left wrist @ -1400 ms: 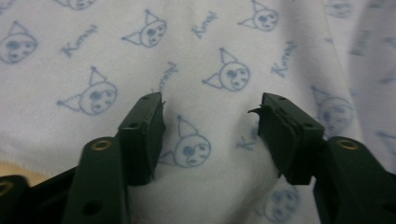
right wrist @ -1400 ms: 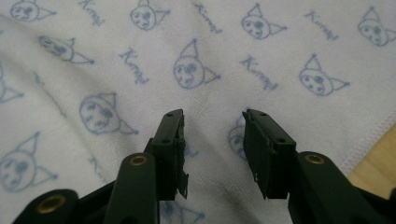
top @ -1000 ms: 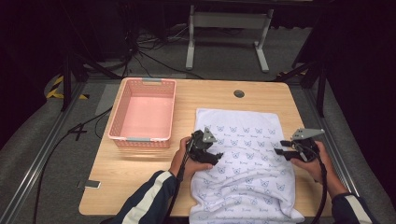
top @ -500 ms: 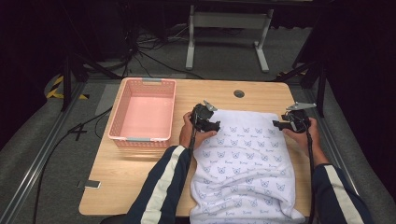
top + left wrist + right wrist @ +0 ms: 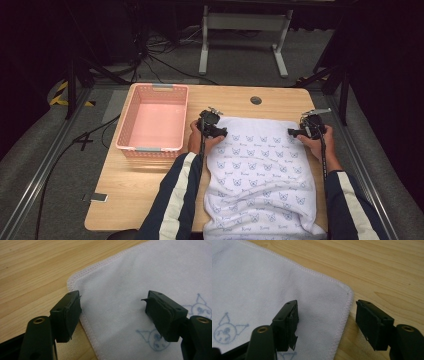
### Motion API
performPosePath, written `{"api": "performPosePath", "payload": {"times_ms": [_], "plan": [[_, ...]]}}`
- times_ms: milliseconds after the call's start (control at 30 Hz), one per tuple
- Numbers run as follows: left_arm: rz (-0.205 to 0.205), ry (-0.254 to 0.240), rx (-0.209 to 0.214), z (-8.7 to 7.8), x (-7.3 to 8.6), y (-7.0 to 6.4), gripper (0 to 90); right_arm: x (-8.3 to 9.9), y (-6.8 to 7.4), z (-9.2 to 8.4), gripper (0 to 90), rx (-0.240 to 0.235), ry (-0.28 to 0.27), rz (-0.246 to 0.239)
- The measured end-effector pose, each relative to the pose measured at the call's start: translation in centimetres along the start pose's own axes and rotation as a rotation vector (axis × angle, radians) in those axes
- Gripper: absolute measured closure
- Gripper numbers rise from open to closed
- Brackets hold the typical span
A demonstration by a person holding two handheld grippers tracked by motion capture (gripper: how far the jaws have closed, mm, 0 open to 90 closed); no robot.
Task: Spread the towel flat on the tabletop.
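Both tongs stood open over the far corners of a white terry towel printed with small blue cat-like faces (image 5: 260,170), neither holding anything. Left gripper (image 5: 214,129) sat at the towel's far left corner; in the left gripper view its black jaws were spread wide, one over bare wood, the other over cloth, with the pink-stitched hem (image 5: 86,322) running between them, untouched by the pads. Right gripper (image 5: 306,131) sat at the far right corner; its jaws had just been opening, and in the right gripper view they straddled the rounded corner (image 5: 348,293), the towel lying flat below and not pinched.

Towel lay spread on the light wooden table (image 5: 130,190), its far edge across the middle of the tabletop, its near end draping over the table edge toward the person. Sleeves were dark with white stripes.

Pink slatted plastic basket (image 5: 152,122) stood on the table's left part, just beside the left hand and apart from the towel. Small round dark grommet (image 5: 256,100) sat in the wood beyond the towel's far edge.
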State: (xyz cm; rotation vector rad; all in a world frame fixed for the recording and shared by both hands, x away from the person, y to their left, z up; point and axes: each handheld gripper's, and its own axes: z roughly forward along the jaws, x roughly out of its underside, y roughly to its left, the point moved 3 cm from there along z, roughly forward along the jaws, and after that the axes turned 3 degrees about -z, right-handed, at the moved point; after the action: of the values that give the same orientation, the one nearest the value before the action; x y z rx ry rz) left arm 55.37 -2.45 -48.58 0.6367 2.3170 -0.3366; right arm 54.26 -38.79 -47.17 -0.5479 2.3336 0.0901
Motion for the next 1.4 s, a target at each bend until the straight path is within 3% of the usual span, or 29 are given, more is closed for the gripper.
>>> {"api": "performPosePath", "payload": {"times_ms": [133,233,400,467,533,567,633,700,833,867,933,967,1067,1167,1233,1400], "plan": [[0.002,-0.018,-0.004,-0.2,0.0,0.4,45.0,0.3,-0.5,0.1,30.5,-0.023,-0.016,0.043],[0.005,-0.007,-0.004,-0.5,0.1,0.8,59.7,0.3,-0.5,0.1,32.7,-0.026,-0.015,0.037],[-0.026,-0.014,-0.014,-0.9,0.4,1.4,77.5,0.0,0.3,-0.2,60.1,-0.074,-0.001,-0.011],[-0.045,-0.02,-0.018,-0.9,0.4,1.5,77.8,-0.1,0.5,-0.2,63.5,-0.077,0.005,-0.015],[-0.058,-0.013,-0.069,-0.7,0.3,1.6,57.6,-0.2,0.6,-0.2,67.1,-0.089,0.008,-0.018],[-0.078,-0.016,-0.074,-0.6,0.3,1.7,45.9,-0.2,0.7,-0.2,67.9,-0.089,0.012,-0.02],[-0.077,-0.022,-0.079,-0.3,0.2,1.7,36.8,-0.2,0.7,-0.2,68.7,-0.09,0.014,-0.029],[-0.101,-0.026,-0.069,-0.1,0.2,1.7,35.6,-0.2,0.7,-0.2,68.7,-0.094,0.013,-0.027],[-0.101,-0.027,-0.073,-0.1,0.2,1.8,33.8,-0.2,0.7,-0.3,68.6,-0.091,0.014,-0.027],[-0.09,-0.021,-0.061,-0.2,0.1,1.6,35.2,-0.2,0.7,-0.3,68.6,-0.091,0.015,-0.028],[-0.081,-0.022,-0.051,-0.2,0.1,1.6,47.4,-0.1,0.7,-0.3,68.7,-0.093,0.013,-0.028],[-0.072,-0.017,-0.044,-0.3,0.0,1.4,47.4,-0.1,0.7,-0.3,69.3,-0.093,0.015,-0.028],[-0.064,-0.006,-0.009,-0.5,-0.1,1.2,67.5,-0.1,0.8,-0.5,80.3,-0.111,0.023,-0.044],[-0.076,-0.003,0.014,-0.5,0.0,1.0,83.2,0.0,1.2,-0.5,84.1,-0.117,0.016,-0.053],[-0.05,-0.015,0.009,-0.7,-0.1,0.7,85.3,0.1,1.2,-0.6,85.1,-0.118,0.016,-0.053],[-0.002,-0.075,0.058,-2.3,-1.1,-1.4,85.7,0.0,1.3,-1.3,85.8,-0.14,-0.032,-0.058]]}}
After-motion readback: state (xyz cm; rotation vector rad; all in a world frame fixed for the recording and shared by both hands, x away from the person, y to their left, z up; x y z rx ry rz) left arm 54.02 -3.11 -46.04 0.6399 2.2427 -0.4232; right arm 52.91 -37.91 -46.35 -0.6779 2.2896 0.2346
